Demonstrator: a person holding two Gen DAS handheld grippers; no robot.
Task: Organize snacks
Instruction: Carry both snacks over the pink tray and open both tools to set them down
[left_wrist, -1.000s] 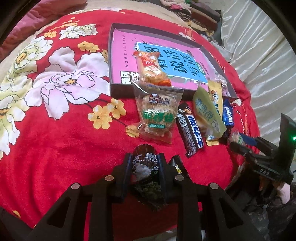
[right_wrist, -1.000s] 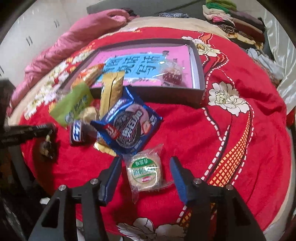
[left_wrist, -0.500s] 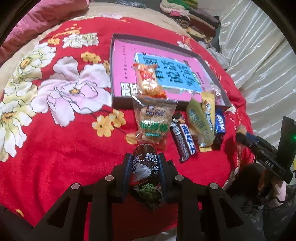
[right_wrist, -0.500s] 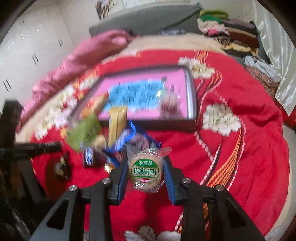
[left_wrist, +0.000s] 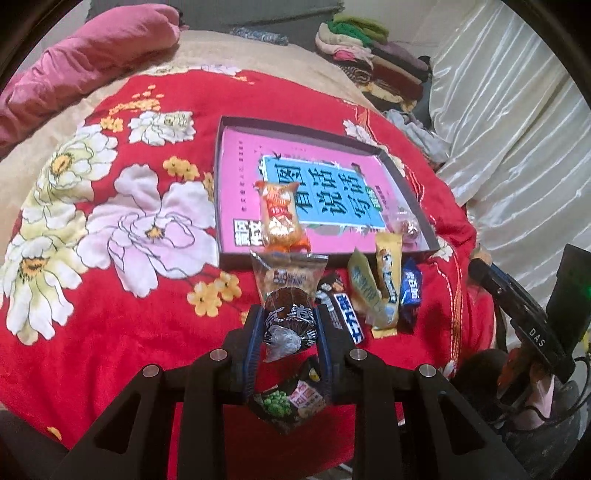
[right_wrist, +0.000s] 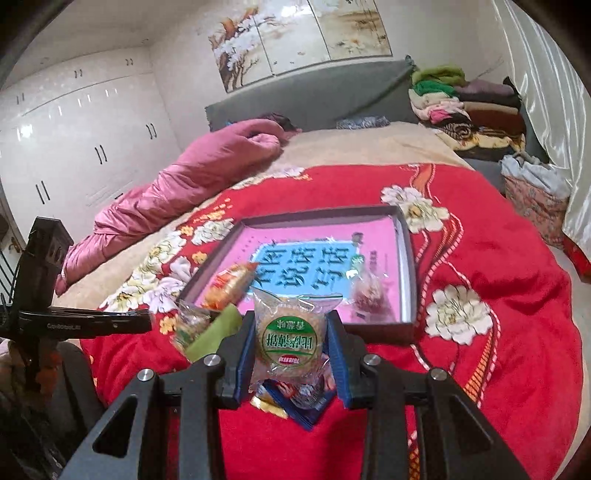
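Note:
My left gripper (left_wrist: 290, 314) is shut on a round dark-brown wrapped snack (left_wrist: 288, 325), held above a green pea packet (left_wrist: 291, 402) on the red blanket. Ahead lies a shallow dark tray (left_wrist: 218, 184) with a pink and blue floor, holding an orange snack (left_wrist: 280, 218) and a clear-wrapped sweet (left_wrist: 406, 229). Several packets lie in a row before it, among them a blue cookie pack (left_wrist: 412, 288). My right gripper (right_wrist: 290, 332) is shut on a round cake (right_wrist: 290, 339) in clear wrap with a green label, lifted over the cookie pack (right_wrist: 306, 402), short of the tray (right_wrist: 406, 258).
A red flowered blanket (left_wrist: 110, 314) covers the bed. A pink quilt (right_wrist: 177, 184) lies along the far left, folded clothes (right_wrist: 461, 107) are stacked at the headboard, and a pale curtain (left_wrist: 517, 129) hangs on the right. The other gripper (right_wrist: 92, 321) juts in at left.
The right jaws closed on the round cake and lifted it off the blanket. The left gripper rose with the brown snack. Both views now look further up the bed.

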